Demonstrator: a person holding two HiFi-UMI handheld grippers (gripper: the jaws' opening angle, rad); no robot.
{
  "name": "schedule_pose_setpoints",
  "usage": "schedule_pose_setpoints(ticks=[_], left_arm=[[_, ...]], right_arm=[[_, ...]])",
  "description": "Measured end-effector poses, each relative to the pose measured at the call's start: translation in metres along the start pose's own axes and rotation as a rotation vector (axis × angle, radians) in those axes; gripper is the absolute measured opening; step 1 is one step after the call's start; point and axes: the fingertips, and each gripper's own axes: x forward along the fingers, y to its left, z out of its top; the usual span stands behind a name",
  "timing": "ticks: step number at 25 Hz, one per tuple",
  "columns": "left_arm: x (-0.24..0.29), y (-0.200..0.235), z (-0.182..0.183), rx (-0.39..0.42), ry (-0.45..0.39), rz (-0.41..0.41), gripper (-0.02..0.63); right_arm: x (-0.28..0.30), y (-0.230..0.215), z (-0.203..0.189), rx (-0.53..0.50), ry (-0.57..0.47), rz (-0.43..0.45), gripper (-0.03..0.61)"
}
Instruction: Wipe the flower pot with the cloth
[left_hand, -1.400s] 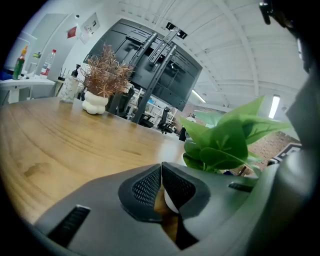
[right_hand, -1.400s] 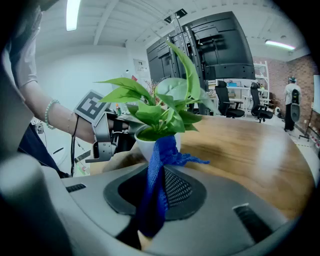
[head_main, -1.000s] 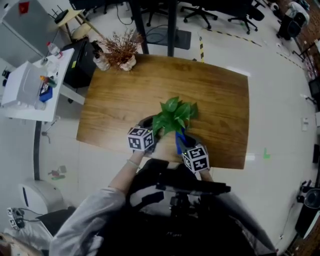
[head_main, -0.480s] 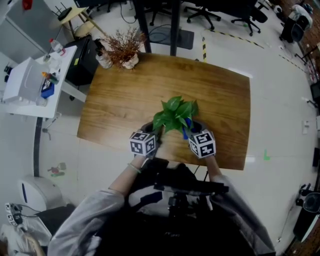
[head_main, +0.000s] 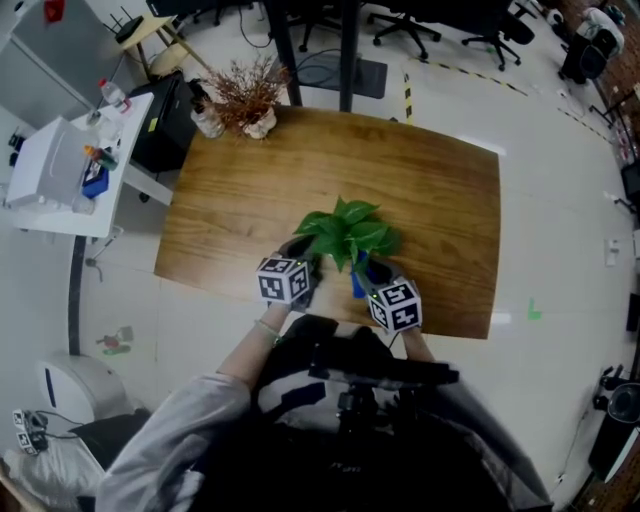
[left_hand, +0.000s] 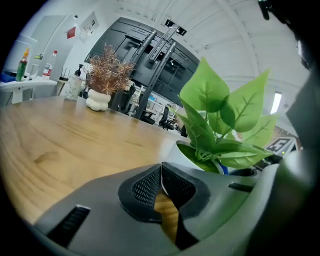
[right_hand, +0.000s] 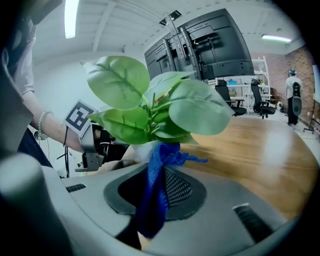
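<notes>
The right gripper (right_hand: 157, 176), clamped on the blue cloth (right_hand: 154, 200), has drawn back toward the person over the last half second, rubbing the cloth against the flower pot (right_hand: 141, 149) just ahead of it. The left gripper (left_hand: 161, 172) stays pinched on the pot's rim. The leaves (right_hand: 150, 100) have turned, so a wiping stroke seems under way.

A wooden table (head_main: 430, 190) stood on a pale floor (head_main: 560, 200), a dried plant (head_main: 247, 98) at its far corner. Office chairs (head_main: 400, 25) sat beyond; a white side table (head_main: 50, 165), apparently holding bottles, stood left.
</notes>
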Motion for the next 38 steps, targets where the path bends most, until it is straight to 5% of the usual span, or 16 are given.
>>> schedule_pose_setpoints(ticks=[9,20,28,38], left_arm=[[0.005,-0.011,-0.004,0.022,0.02,-0.038,0.005],[-0.001,-0.01,-0.007,0.015,0.008,-0.031,0.005],[0.003,-0.011,0.002,0.019,-0.002,-0.032,0.005],[0.005,-0.007,-0.001,0.003,0.009,-0.026,0.005]], right_arm=[[0.0,0.018,-0.012,0.015,0.023,0.021,0.087],[-0.027,-0.052,0.003,0.041,-0.014,-0.121,0.087],[0.006,-0.044,0.038,-0.11,-0.018,-0.033,0.087],[0.011,-0.013,0.012,-0.07,0.019,0.014,0.087]])
